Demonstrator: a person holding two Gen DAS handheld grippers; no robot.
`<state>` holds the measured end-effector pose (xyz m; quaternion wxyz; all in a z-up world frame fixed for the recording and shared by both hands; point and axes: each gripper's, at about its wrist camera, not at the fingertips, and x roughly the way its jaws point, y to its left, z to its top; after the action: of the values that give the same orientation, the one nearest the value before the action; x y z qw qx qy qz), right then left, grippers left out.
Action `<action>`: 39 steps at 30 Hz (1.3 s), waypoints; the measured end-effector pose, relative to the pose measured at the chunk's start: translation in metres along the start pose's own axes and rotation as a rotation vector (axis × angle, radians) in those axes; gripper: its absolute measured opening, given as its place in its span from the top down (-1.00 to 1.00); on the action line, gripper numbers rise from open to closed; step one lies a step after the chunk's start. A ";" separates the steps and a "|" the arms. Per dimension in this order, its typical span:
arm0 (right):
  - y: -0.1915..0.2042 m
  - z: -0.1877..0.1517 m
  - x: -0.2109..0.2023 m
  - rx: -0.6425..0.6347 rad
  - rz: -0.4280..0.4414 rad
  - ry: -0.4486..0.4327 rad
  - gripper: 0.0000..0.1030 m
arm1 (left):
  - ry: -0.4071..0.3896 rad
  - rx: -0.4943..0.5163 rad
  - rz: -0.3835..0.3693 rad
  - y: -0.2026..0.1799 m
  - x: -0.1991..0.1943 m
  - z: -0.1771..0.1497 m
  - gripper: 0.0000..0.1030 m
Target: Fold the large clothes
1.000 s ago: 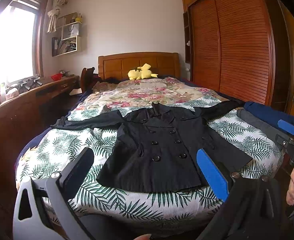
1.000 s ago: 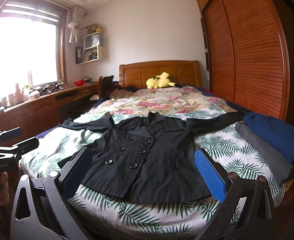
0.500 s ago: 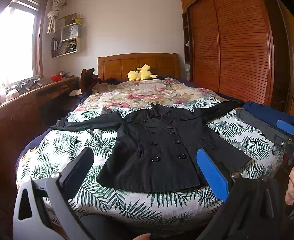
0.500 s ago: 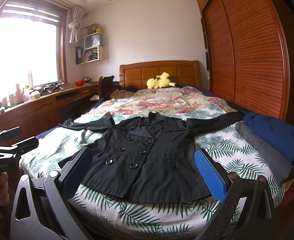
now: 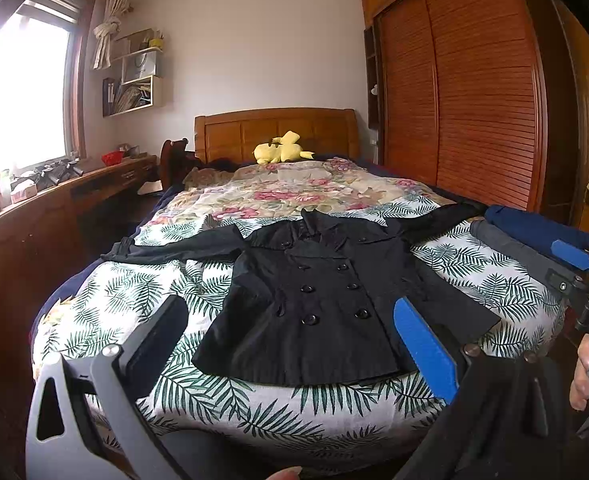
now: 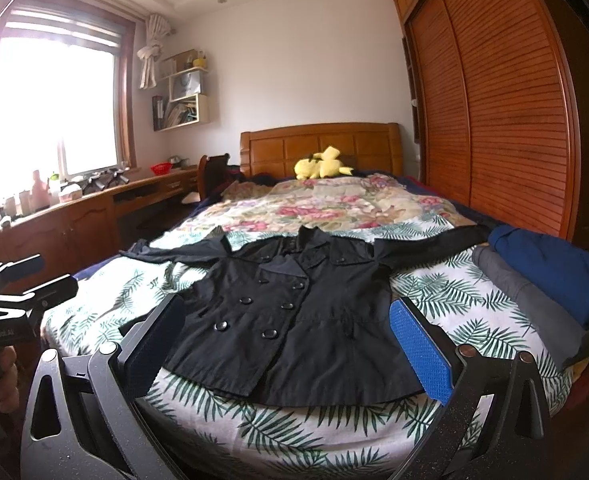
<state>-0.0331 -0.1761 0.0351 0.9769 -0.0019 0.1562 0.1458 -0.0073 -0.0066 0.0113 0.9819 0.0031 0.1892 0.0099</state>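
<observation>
A black double-breasted coat lies flat, front up, on the leaf-print bedspread, sleeves spread left and right, hem toward me. It also shows in the right wrist view. My left gripper is open and empty, held off the foot of the bed before the hem. My right gripper is open and empty, likewise short of the hem. Each gripper shows in the other's view: the right one at the right edge, the left one at the left edge.
Folded blue and grey clothes are stacked on the bed's right edge. A yellow plush toy sits by the headboard. A wooden desk runs along the left wall, a slatted wardrobe along the right.
</observation>
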 end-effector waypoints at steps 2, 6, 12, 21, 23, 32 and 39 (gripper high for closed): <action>-0.001 0.000 0.000 0.001 0.001 0.000 -1.00 | 0.000 -0.001 -0.001 0.000 0.000 0.000 -1.00; -0.001 0.000 0.000 0.002 0.001 0.001 -1.00 | -0.001 0.000 0.000 0.000 0.000 0.000 -1.00; -0.001 0.000 -0.001 0.001 0.001 0.000 -1.00 | 0.000 0.000 0.000 0.000 0.000 -0.001 -1.00; -0.001 0.000 0.000 0.002 0.001 0.001 -1.00 | 0.000 0.000 0.000 0.000 0.000 -0.001 -1.00; -0.001 0.000 0.000 0.001 0.000 0.001 -1.00 | 0.001 -0.001 -0.001 0.000 0.000 -0.001 -1.00; 0.000 -0.003 0.005 -0.009 0.005 0.023 -1.00 | 0.030 -0.019 -0.013 0.011 0.013 -0.004 -1.00; 0.001 -0.005 0.033 -0.009 0.045 0.042 -1.00 | 0.062 -0.035 0.009 0.029 0.039 -0.013 -1.00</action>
<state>-0.0050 -0.1664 0.0205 0.9699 -0.0059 0.1761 0.1683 0.0238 0.0233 -0.0153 0.9754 -0.0136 0.2192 0.0176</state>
